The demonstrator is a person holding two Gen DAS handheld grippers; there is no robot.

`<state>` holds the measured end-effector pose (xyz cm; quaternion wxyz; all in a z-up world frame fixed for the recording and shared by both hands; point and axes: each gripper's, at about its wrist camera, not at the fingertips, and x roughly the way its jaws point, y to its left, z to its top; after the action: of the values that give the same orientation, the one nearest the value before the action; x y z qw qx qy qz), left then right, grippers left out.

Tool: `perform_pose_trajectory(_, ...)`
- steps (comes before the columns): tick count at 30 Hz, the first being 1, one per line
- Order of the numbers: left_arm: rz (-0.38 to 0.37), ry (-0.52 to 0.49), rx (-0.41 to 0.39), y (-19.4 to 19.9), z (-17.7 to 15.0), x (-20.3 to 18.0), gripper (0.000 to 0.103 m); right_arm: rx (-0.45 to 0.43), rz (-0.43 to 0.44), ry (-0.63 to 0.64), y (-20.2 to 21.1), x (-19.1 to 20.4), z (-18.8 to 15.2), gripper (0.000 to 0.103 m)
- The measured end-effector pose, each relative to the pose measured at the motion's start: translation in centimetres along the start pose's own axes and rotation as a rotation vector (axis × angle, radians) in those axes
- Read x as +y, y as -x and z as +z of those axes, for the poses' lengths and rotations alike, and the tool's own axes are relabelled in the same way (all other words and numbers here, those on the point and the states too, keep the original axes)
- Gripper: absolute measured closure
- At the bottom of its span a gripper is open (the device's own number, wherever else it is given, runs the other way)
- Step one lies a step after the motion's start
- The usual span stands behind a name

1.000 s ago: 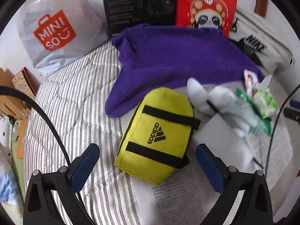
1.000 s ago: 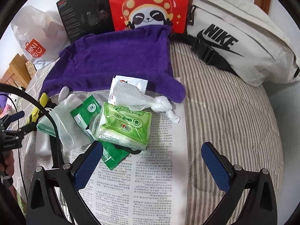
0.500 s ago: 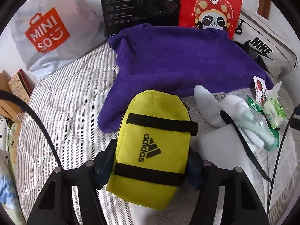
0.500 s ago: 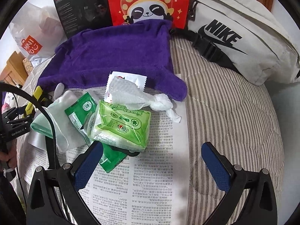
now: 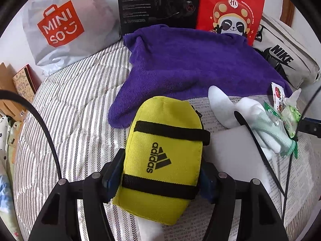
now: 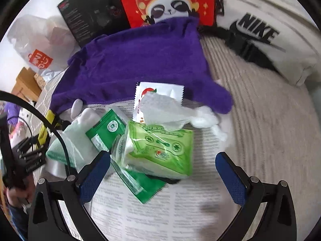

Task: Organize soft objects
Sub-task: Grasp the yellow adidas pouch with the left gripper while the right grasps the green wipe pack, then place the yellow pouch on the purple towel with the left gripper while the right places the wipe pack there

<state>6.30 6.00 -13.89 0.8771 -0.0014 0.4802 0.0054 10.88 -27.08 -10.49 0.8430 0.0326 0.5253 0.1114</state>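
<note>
We've got the left gripper [image 5: 160, 177] w/ jaws easing open but pads still pressing the yellow pouch [image 5: 163, 158], right gripper [image 6: 162, 173] wide open over the green wipes pack [image 6: 160, 150].

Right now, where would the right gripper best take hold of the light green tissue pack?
Across its two long side faces, coming from above. The light green tissue pack lies flat on the newspaper, soft and squashable, between the fingers of the open right gripper. Avoid the loose tissue sticking out of its far end.
</note>
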Motion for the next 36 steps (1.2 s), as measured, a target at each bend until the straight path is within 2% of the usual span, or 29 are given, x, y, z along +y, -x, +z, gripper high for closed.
perform_pose_trajectory(3, 0.003, 0.002, 0.004, 0.0, 0.1, 0.0, 0.037, -0.004, 0.005, -0.021, -1.0, 0.4, 0.2, 0.000)
perform_pose_trajectory(5, 0.003, 0.002, 0.008, -0.1, 0.2, 0.0, 0.037, -0.015, 0.023, -0.005, -1.4, 0.9, 0.2, 0.006)
perform_pose_trajectory(7, 0.000, 0.004, 0.016, -0.1, 0.3, 0.0, 0.037, -0.021, 0.023, 0.028, -1.6, 1.6, 0.3, 0.026)
perform_pose_trajectory(8, -0.002, 0.005, 0.019, -0.2, 0.3, 0.1, 0.039, -0.033, 0.020, 0.054, -1.4, 2.0, 0.2, 0.030)
perform_pose_trajectory(15, -0.013, 0.013, 0.042, 0.6, 0.2, 0.4, 0.039, -0.035, 0.015, 0.088, 1.2, 1.8, -0.1, 0.030)
perform_pose_trajectory(20, -0.019, 0.038, 0.038, 2.6, 0.5, 1.3, 0.039, -0.031, 0.008, 0.095, 3.6, 1.6, -0.8, 0.030)
perform_pose_trajectory(25, -0.018, 0.046, 0.016, 5.2, 1.4, 2.3, 0.039, -0.070, 0.017, 0.091, 6.0, 1.7, -0.4, 0.030)
perform_pose_trajectory(30, -0.040, 0.067, -0.018, 7.0, 3.3, 2.9, 0.039, -0.078, 0.050, 0.094, 6.9, 2.0, 1.5, 0.030)
perform_pose_trajectory(36, -0.048, 0.048, -0.056, 8.0, 6.1, 2.2, 0.039, -0.137, 0.037, 0.123, 8.1, 2.6, 4.9, 0.030)
